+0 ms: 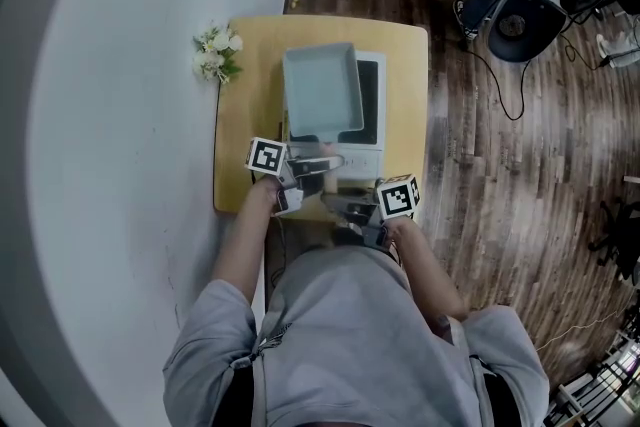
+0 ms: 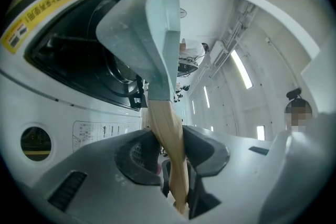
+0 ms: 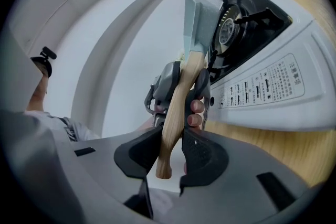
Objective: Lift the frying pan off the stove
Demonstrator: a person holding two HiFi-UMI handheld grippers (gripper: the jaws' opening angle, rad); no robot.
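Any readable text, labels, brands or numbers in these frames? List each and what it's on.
Yellow sticker on the stove rim: black East Asian characters, too blurred to read.
Printed panel on the stove front: rows of small characters, too small to read.
Marker cube and second cube: square patterns only, no letters.
Nothing can be quoted, and no brand or number is legible.

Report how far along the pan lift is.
Done: both grippers are at the wooden handle. In hand: the left gripper and the right gripper each have their jaws clamped on it. Left: the frying pan sits over the stove, so lifting it clear remains.
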